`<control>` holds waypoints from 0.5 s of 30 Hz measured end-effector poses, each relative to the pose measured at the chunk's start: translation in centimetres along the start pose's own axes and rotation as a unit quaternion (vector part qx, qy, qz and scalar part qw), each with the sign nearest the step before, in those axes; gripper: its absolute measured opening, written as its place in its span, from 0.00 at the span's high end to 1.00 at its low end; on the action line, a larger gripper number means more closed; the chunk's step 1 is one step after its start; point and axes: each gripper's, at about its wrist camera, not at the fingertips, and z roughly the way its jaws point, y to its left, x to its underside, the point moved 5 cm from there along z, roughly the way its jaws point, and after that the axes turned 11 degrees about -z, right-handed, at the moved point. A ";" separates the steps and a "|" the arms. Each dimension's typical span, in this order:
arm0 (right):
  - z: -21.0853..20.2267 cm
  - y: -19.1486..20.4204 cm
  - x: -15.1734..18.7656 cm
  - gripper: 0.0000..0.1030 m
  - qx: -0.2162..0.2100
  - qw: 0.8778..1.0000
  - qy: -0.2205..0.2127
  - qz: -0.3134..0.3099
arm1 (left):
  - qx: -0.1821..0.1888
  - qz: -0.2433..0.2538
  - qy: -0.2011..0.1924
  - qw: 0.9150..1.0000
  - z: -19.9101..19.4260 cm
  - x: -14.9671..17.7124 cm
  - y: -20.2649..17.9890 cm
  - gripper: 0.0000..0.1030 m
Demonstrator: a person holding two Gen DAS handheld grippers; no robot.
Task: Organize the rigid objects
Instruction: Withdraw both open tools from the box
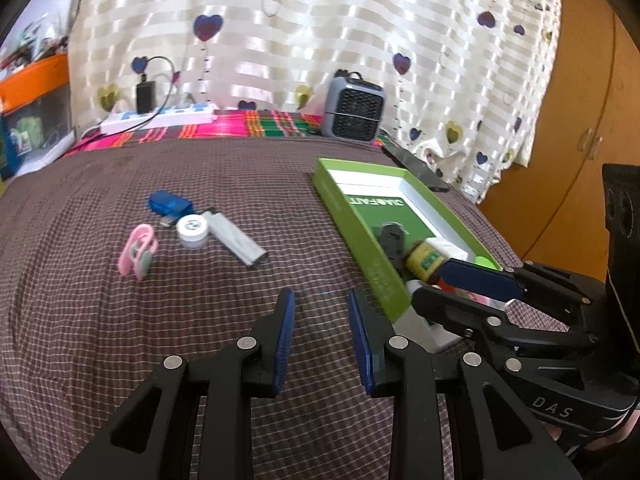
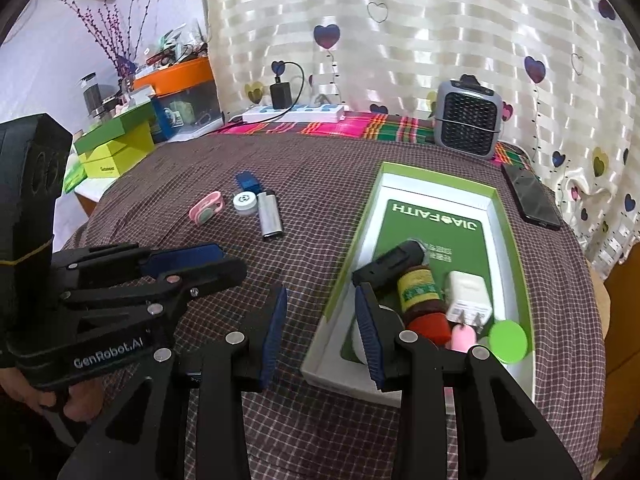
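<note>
the green box (image 2: 514, 240) lies open on the checked cloth (image 2: 304, 208) of the worktop, over on the right side. the card inside it reads "jiaofaith", upside down from here. in the box are a black thing (image 2: 390, 262), a small brown bottle (image 2: 420, 292) with a yellow label and red cap, a white plug (image 2: 466, 292), something pink (image 2: 462, 338) and a round green lid (image 2: 508, 340). the label's words are too small to read.

the left tool (image 1: 322, 334) says "genrobot.ai" on its side in the right view. its blue pads are spread apart with nothing between them, over bare cloth. the right tool (image 2: 320, 334) says "das" in the left view. it is spread too, holding nothing, with one pad over the box's near left corner.

to the left, well apart from the box, lie a pink thing (image 1: 138, 254), a blue thing (image 1: 168, 204), a little white jar (image 1: 192, 230) and a silver lighter (image 1: 236, 238), close together. there is lots of open cloth between them and the box. a phone (image 2: 530, 196) lies just beside the box's far right edge, and a grey fan (image 2: 468, 120) stands at the back.
</note>
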 end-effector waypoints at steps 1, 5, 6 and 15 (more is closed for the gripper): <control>0.2 0.2 -0.1 0.64 -0.001 1.000 0.001 -0.002 | -0.003 -0.004 -0.001 1.000 -0.1 -0.1 0.5 0.74; 0.7 0.8 -0.5 0.64 -0.007 1.000 0.002 -0.009 | -0.013 -0.017 -0.006 1.000 -0.3 -0.4 2.1 0.74; 0.9 0.9 -0.6 0.64 -0.008 1.000 0.003 -0.010 | -0.016 -0.021 -0.007 1.000 -0.3 -0.6 2.5 0.74; 1.8 1.5 -1.3 0.64 -0.014 1.000 0.005 -0.019 | -0.044 -0.045 -0.018 0.998 -0.6 -1.8 6.0 0.74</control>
